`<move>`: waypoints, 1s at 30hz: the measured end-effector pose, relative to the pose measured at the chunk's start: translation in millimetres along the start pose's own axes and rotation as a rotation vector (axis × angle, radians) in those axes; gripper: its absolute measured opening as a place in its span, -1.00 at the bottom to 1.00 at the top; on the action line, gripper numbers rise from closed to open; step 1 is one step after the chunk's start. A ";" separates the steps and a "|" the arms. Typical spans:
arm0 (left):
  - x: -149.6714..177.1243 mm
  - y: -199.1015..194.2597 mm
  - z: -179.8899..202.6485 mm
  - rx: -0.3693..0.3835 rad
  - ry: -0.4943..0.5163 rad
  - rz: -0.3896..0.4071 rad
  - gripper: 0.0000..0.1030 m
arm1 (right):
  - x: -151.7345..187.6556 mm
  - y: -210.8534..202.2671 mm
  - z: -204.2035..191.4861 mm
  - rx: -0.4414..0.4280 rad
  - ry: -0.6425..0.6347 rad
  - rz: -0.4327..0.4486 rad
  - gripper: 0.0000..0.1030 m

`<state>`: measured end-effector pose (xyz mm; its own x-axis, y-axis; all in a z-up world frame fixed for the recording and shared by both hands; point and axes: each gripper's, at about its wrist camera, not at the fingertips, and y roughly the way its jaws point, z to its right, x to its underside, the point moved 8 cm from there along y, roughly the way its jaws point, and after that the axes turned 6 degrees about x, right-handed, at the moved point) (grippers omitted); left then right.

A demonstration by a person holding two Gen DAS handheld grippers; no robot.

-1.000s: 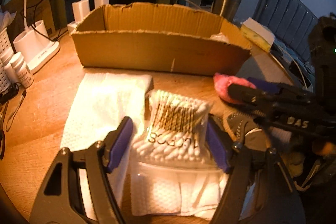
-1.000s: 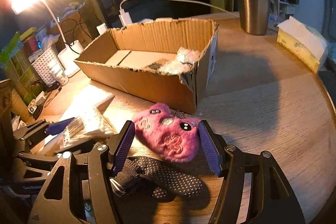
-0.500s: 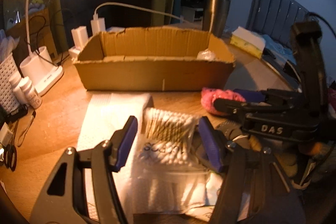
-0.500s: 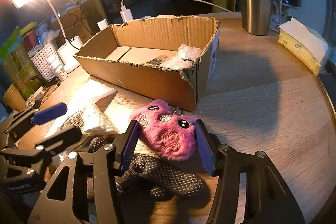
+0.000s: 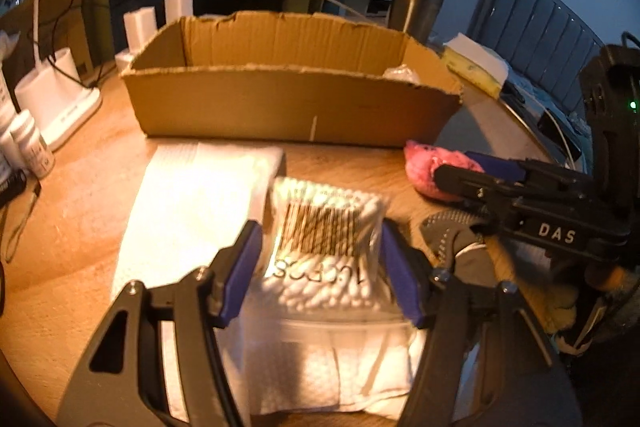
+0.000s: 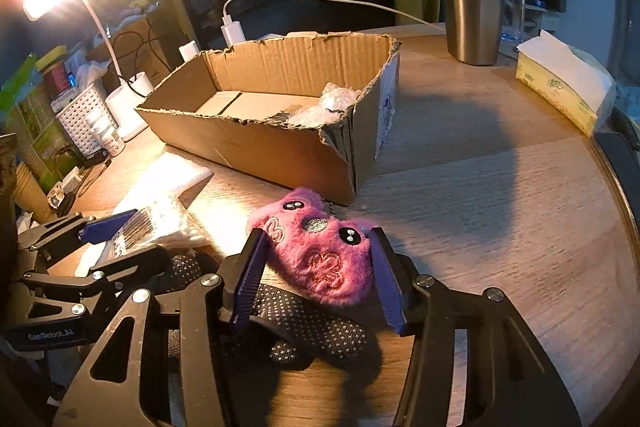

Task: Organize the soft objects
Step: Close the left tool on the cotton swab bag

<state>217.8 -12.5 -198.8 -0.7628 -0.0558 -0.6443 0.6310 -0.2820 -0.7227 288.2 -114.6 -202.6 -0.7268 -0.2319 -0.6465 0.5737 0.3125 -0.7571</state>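
Two grabs by the box

The left hand-held gripper (image 5: 320,267) is squeezed on the bag of cotton swabs (image 5: 326,247), and the right hand-held gripper (image 6: 318,267) has just closed on the pink plush toy (image 6: 316,247); both look ready to be lifted. Both soft things lie on the bench (image 6: 480,207) just in front of the cardboard box (image 6: 280,147). A dotted glove (image 6: 304,323) lies under the toy. The box's front wall stands in the way.
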 end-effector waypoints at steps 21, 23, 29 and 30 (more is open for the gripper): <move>-19.3 -39.3 7.5 0.101 -0.031 0.117 -0.10 | -6.2 -17.9 -0.3 0.031 -0.012 0.038 0.03; -19.5 -39.1 5.0 0.092 -0.034 0.115 -0.10 | -8.5 -23.8 -2.3 0.029 -0.009 0.052 0.03; -11.3 -39.2 -7.3 0.062 -0.068 0.103 -0.09 | -9.5 -45.5 -21.8 -0.020 -0.040 0.089 0.03; -9.4 -40.3 -8.9 0.059 -0.070 0.103 -0.08 | -7.6 -45.2 -24.6 -0.024 -0.048 0.084 0.03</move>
<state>200.8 7.9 -165.8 -0.7035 -0.1532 -0.6940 0.6988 -0.3269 -0.6362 258.4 -104.3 -161.1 -0.6571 -0.2473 -0.7121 0.6227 0.3543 -0.6976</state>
